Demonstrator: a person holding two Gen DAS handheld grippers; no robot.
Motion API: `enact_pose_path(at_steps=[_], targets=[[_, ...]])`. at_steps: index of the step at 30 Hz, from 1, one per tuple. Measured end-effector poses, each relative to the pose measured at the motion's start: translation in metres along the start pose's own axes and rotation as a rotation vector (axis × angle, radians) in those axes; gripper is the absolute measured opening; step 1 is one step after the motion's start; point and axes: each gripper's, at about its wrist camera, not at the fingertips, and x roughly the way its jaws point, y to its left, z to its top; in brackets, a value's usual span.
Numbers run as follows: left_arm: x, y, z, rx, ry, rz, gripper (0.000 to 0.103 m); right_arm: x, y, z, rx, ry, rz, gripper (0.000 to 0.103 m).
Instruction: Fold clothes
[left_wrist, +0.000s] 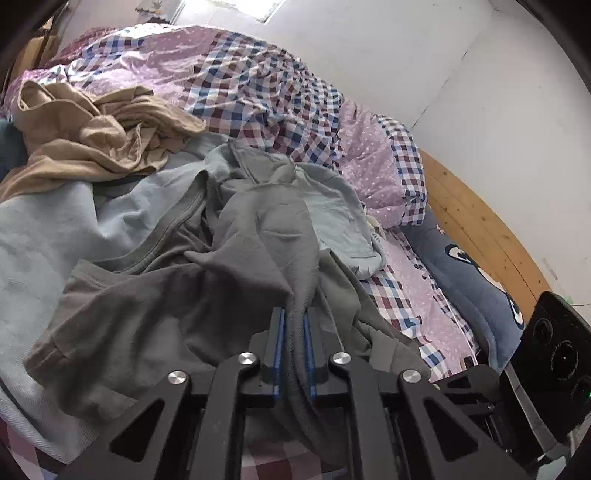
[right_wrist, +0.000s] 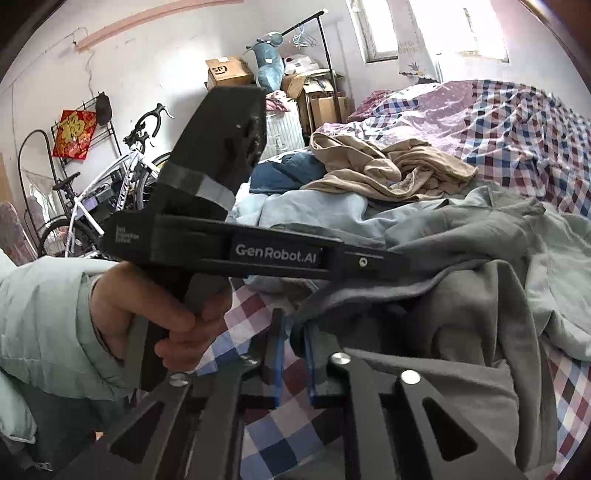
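Observation:
A grey sweatshirt (left_wrist: 177, 306) lies crumpled on the bed over a pale blue garment (left_wrist: 55, 236). My left gripper (left_wrist: 294, 317) is shut on a fold of the grey sweatshirt, which runs between its blue pads and hangs down behind them. In the right wrist view the grey sweatshirt (right_wrist: 472, 295) drapes over my right gripper (right_wrist: 293, 325), whose pads pinch an edge of the same cloth. The left gripper's body (right_wrist: 258, 254), held in a hand, crosses just in front of it.
A tan garment (left_wrist: 96, 133) and a dark blue one (right_wrist: 288, 173) lie heaped farther back on the checked and purple duvet (left_wrist: 258, 85). A wooden bed frame (left_wrist: 476, 221) and white wall are right. A bicycle (right_wrist: 110, 192) and cardboard boxes (right_wrist: 229, 72) stand beyond the bed.

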Motion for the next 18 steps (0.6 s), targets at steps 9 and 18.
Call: enact_pose_path(at_steps=[9, 18], targets=[[-0.044, 0.002, 0.011, -0.05, -0.207, -0.142, 0.004, -0.056, -0.067, -0.008, 0.329, -0.224, 0.003, 0.059], [-0.045, -0.07, -0.01, 0.31, -0.14, -0.311, 0.004, -0.079, -0.115, -0.013, 0.635, -0.419, 0.026, 0.06]])
